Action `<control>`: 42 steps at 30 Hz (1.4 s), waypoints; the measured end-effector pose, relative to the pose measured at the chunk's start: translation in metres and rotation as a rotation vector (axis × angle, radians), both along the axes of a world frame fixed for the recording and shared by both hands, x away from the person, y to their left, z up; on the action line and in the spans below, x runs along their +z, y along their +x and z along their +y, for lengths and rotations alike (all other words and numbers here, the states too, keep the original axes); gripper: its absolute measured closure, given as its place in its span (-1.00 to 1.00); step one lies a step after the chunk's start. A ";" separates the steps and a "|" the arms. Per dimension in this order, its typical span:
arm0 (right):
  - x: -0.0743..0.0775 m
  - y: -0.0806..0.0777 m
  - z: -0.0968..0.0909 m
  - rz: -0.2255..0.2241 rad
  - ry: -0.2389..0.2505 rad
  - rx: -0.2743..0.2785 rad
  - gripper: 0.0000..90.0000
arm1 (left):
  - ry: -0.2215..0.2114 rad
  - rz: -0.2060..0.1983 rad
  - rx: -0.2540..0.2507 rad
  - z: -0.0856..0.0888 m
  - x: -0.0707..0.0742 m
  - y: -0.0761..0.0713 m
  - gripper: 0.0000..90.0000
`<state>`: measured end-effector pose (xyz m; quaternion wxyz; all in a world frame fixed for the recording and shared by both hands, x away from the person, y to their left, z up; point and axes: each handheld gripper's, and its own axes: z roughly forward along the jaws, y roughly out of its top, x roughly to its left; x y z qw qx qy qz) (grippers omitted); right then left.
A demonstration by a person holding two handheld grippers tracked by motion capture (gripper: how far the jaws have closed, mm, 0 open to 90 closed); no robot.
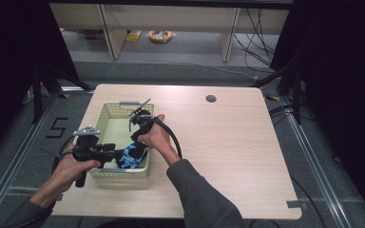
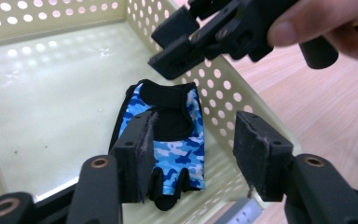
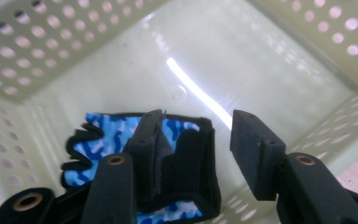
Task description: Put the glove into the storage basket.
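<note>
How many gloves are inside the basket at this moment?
1. A blue camouflage glove lies flat on the floor of the cream basket, in its near right corner. Part of the floor is hidden by the grippers.

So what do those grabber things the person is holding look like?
Each gripper, left and right, is black plastic with two blocky jaws lined with worn dark pads and brass-coloured pins. A grey three-cornered plate tops the left one, a thick black cable trails from the right. The sleeves are dark grey.
</note>
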<state>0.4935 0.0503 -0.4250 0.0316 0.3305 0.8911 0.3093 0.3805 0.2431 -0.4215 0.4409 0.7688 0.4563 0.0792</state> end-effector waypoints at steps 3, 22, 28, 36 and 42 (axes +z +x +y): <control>0.006 -0.001 -0.005 -0.019 0.024 0.003 0.16 | -0.014 -0.003 -0.006 -0.001 0.004 -0.003 -0.03; 0.034 -0.050 -0.065 -0.074 0.142 0.026 -0.01 | -0.075 -0.073 -0.087 -0.040 0.011 -0.046 -0.33; 0.035 -0.068 -0.090 -0.085 0.170 0.012 -0.06 | -0.086 -0.097 -0.138 -0.058 0.006 -0.061 -0.35; 0.030 -0.088 -0.120 -0.114 0.187 0.001 -0.09 | -0.099 -0.086 -0.178 -0.075 -0.004 -0.075 -0.35; 0.023 -0.097 -0.136 -0.125 0.204 -0.015 -0.11 | -0.076 -0.085 -0.210 -0.086 -0.013 -0.082 -0.36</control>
